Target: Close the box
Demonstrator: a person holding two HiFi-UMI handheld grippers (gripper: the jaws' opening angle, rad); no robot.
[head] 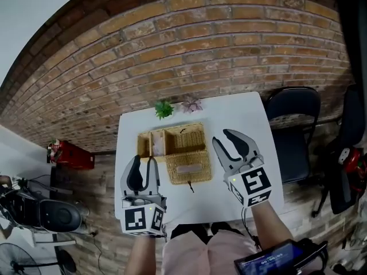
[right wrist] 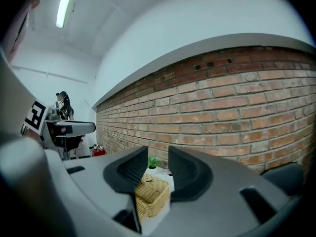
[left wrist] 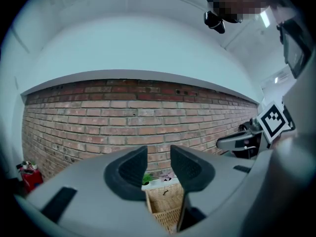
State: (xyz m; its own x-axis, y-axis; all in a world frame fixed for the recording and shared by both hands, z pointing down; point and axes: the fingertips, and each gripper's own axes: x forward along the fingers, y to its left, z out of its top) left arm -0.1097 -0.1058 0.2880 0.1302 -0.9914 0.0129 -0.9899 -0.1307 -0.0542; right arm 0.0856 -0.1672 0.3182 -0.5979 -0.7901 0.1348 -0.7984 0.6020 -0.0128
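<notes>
A woven wicker box [head: 188, 168] stands at the middle of the white table [head: 246, 119], its lid [head: 184, 138] tipped back toward the wall. My left gripper [head: 144, 160] hovers near the table's front left corner, beside the box and apart from it. It is open with nothing between its fingers. My right gripper [head: 222, 136] is just right of the box, also open and empty. In the left gripper view the box [left wrist: 165, 201] shows low between the parted jaws of the left gripper [left wrist: 159, 154]. The right gripper view has the box [right wrist: 150, 194] below the right gripper [right wrist: 158, 154].
A small green plant [head: 164, 109] and a pink flower [head: 192, 104] sit at the table's far edge, against the brick wall [head: 189, 50]. A black chair [head: 292, 125] stands right of the table. A red item [head: 71, 155] and a scooter [head: 40, 211] are on the floor to the left.
</notes>
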